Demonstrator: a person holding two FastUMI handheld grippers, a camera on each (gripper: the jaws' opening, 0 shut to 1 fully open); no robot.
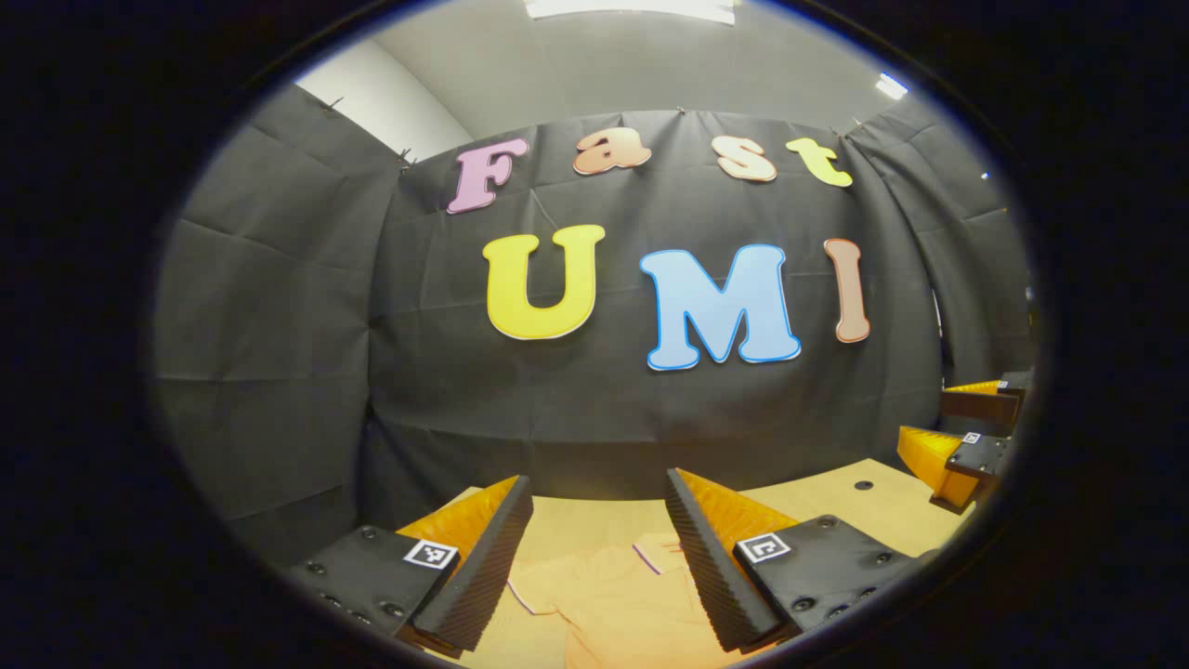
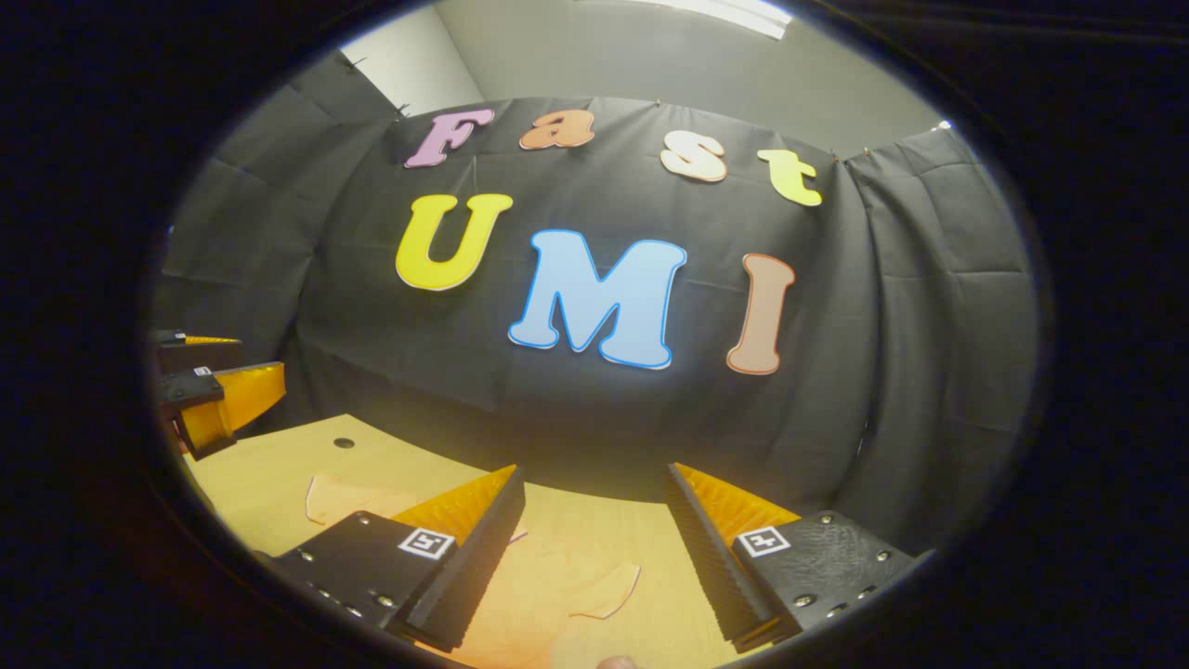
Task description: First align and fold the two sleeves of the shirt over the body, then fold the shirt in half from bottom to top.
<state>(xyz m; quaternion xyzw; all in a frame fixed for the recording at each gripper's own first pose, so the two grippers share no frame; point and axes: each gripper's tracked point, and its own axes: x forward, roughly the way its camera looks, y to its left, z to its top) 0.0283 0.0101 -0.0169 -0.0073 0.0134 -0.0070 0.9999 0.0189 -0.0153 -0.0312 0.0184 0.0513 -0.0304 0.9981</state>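
Note:
A pale orange shirt [image 1: 613, 595] lies flat on the wooden table [image 1: 836, 506], seen low in the left gripper view between the fingers of my left gripper [image 1: 599, 557], which hangs open above it. In the right gripper view the same shirt [image 2: 548, 595] shows a sleeve end at lower middle and another part at the left [image 2: 348, 497]. My right gripper [image 2: 594, 557] is open above it, nothing between its fingers. The right gripper [image 1: 966, 437] appears at the right edge of the left gripper view; the left gripper [image 2: 218, 395] appears at the left edge of the right gripper view.
The black cloth wall [image 1: 594, 409] stands close behind the table's far edge. A small dark hole [image 1: 863, 485] marks the tabletop; it shows again in the right gripper view as a dark hole [image 2: 344, 443]. A fingertip [image 2: 618, 662] peeks in at the bottom.

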